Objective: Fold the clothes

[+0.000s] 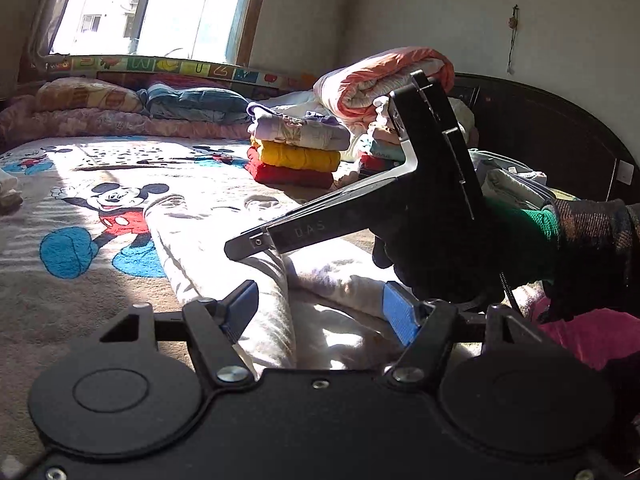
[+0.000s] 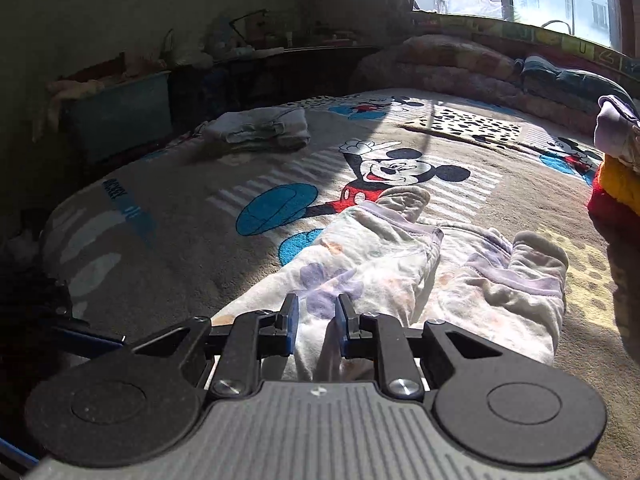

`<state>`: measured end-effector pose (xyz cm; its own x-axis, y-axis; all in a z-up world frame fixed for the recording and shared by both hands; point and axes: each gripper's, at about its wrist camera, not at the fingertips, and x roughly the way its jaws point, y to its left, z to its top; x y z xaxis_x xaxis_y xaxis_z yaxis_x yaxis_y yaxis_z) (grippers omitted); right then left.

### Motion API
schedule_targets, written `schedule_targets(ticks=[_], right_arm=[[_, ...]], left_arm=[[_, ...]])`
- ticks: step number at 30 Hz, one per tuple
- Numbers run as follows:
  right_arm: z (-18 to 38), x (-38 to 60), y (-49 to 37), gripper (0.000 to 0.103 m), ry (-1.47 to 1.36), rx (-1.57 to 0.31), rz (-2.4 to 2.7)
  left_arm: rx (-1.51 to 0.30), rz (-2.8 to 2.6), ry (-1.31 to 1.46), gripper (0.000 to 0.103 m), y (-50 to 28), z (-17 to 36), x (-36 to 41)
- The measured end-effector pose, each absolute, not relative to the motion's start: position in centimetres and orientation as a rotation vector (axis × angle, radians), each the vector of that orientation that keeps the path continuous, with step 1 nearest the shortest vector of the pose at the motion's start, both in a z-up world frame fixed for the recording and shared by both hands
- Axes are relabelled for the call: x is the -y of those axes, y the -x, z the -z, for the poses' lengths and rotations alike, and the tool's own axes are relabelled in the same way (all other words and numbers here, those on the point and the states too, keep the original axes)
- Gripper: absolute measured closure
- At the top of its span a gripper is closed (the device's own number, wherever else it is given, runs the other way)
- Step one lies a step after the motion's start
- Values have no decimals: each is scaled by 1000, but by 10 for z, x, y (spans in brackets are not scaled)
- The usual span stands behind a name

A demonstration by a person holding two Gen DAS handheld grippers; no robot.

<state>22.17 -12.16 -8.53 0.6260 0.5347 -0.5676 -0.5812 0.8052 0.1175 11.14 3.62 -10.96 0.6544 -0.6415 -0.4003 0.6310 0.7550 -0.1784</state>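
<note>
Two hand-held grippers | left [image 1: 320,312] wide | right [image 2: 317,320] pinching soft floral garment [image 2: 380,264]

A white garment [image 2: 384,256] with faded lilac and orange prints and lilac trim lies crumpled on the bed [image 2: 168,216], just below the printed mouse figure [image 2: 384,176]. Its two sleeves point toward that figure, one touching it, the other well to its right.
</note>
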Motion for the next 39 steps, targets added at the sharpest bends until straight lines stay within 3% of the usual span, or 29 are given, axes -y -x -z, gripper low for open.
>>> schedule_targets(ticks=[3,7,12,17,20,28,33,39], right_arm=[[95,119,-227,81,104,-676,-631],[103,118,-229,80,80,-722,-611],[72,132,-207,79,-52,-610,-643],[103,126,-217,79,-28,-704,-620],[112,122,-219,79,-25,-744,-602],[75,137,-191,78,-39,-585,-560],[111,141,-214,72,-72,-751,-500],[89,164,-170,72,-130,-601,-514]], left_arm=[[-615,698,-40,35,-125,135,-21],[-575,697,-74,33,-117,131,-17],[-442,747,-53,33,-95,112,-26],[-580,675,-109,33,-111,136,-14],[-573,675,-87,33,-112,135,-18],[-527,709,-19,33,-107,126,-27],[-575,696,-36,30,-113,134,-21],[-530,697,-40,29,-104,126,-24]])
